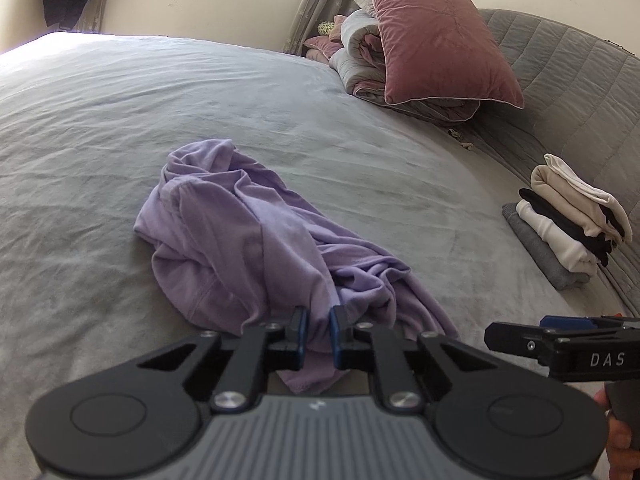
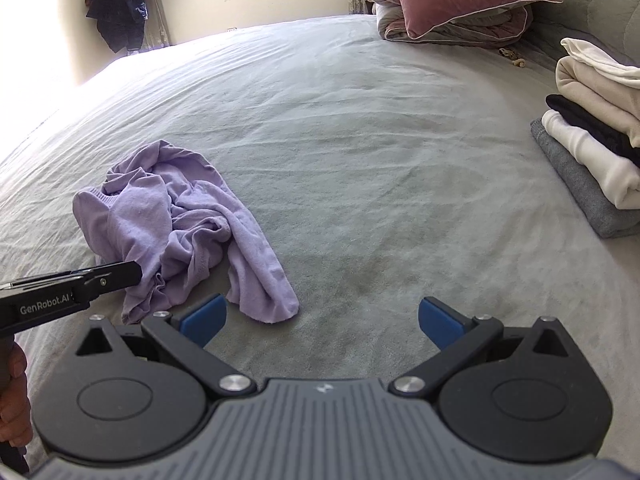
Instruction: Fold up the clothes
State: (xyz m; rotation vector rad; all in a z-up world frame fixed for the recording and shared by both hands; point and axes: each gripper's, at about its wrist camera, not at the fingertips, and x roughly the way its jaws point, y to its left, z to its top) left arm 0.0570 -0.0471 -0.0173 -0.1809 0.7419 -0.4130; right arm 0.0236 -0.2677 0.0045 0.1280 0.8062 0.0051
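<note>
With the left gripper (image 1: 318, 330) clenched on a near fold of the crumpled lilac knit garment (image 1: 256, 236) lying mid-bed on the grey bedspread (image 1: 360, 128), bring the right gripper (image 2: 322, 320), fingers released, to a separate edge before lifting and spreading.

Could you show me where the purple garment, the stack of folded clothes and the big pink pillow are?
purple garment (image 2: 176, 216): right wrist view, on its crumpled middle.
stack of folded clothes (image 1: 560, 216): left wrist view, on the white layer.
pink pillow (image 1: 440, 36): left wrist view, on its front face.
</note>
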